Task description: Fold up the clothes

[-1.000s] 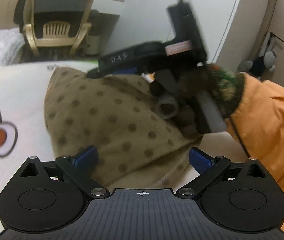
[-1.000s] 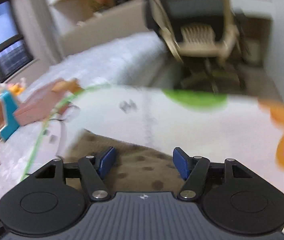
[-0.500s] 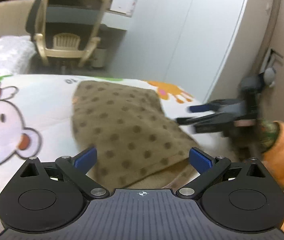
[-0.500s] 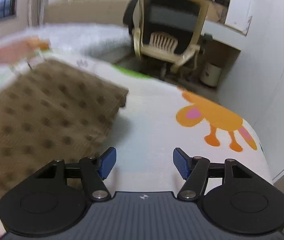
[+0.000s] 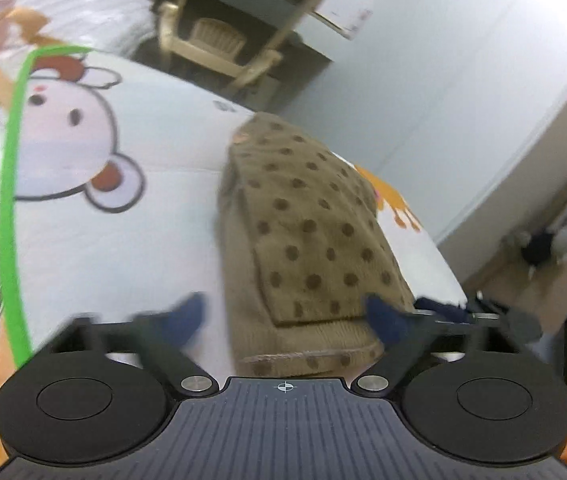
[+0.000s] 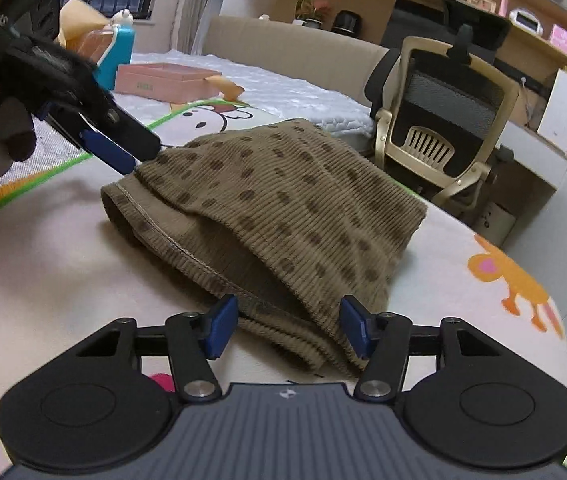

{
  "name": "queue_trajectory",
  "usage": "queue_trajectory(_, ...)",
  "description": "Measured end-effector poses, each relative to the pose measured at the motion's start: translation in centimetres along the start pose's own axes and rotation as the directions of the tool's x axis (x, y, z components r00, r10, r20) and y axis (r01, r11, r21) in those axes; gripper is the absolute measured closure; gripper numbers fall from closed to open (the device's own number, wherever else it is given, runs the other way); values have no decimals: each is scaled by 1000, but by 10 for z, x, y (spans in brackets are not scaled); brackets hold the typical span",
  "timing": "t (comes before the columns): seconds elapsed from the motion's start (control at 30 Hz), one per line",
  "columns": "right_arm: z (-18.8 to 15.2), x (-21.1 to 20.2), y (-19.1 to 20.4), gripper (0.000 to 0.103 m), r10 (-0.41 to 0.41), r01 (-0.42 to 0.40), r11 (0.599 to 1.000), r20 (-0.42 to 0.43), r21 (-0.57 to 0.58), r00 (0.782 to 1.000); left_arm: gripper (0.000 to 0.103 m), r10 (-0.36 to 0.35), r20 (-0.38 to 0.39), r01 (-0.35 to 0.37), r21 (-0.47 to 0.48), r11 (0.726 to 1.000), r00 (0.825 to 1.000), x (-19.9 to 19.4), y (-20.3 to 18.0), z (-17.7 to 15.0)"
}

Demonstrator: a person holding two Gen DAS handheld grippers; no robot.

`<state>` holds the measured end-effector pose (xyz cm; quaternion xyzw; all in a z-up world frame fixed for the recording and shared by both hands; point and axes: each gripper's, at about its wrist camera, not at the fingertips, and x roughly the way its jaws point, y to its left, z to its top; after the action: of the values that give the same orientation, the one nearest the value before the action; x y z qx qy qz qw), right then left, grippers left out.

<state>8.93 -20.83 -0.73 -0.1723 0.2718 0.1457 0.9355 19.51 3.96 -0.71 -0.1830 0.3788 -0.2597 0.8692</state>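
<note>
Right gripper (image 6: 289, 326) fingers apart at near hem of folded ribbed brown dotted garment (image 6: 283, 200), left gripper (image 5: 283, 320) likewise apart, printed mat (image 6: 63, 248) beneath.

Bare mat (image 6: 63, 264) lies left of the garment (image 6: 283, 200); chair (image 6: 443, 140) stands beyond.
</note>
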Motion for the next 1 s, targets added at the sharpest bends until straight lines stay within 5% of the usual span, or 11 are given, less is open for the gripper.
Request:
queue_trajectory(0.13, 0, -3, 0, 46, -2, 2, 1000, 15, 17, 1000, 36, 4, 1, -3, -30, 1000, 1000, 3, 2, 1)
queue_trajectory(0.23, 0, -2, -1, 46, -27, 26, 1000, 30, 16, 999, 48, -10, 31, 10, 7, 1000, 999, 2, -8, 2)
queue_trajectory(0.4, 0, -3, -3, 46, -51, 51, 999, 37, 1, 998, 39, -38, 52, 35, 61, 998, 998, 4, -24, 6)
queue_trajectory(0.67, -4, 3, -3, 53, -77, 78, 997, 46, -3, 996, 42, -40, 33, 39, 31, 999, 999, 11, -23, 5)
queue_trajectory(0.87, -3, 8, 4, 77, -114, 120, 989, 68, -89, 991, 95, -9, 35, 8, 26, 1000, 999, 16, -24, 8)
queue_trajectory(0.93, 0, 10, 6, 96, -127, 136, 983, 77, -125, 989, 96, 13, 44, -15, 36, 999, 999, 15, -25, 11)
queue_trajectory(1.0, 8, 3, 6, 99, -122, 136, 982, 108, -130, 987, 97, 22, 70, -25, 49, 998, 997, 2, -23, 16)
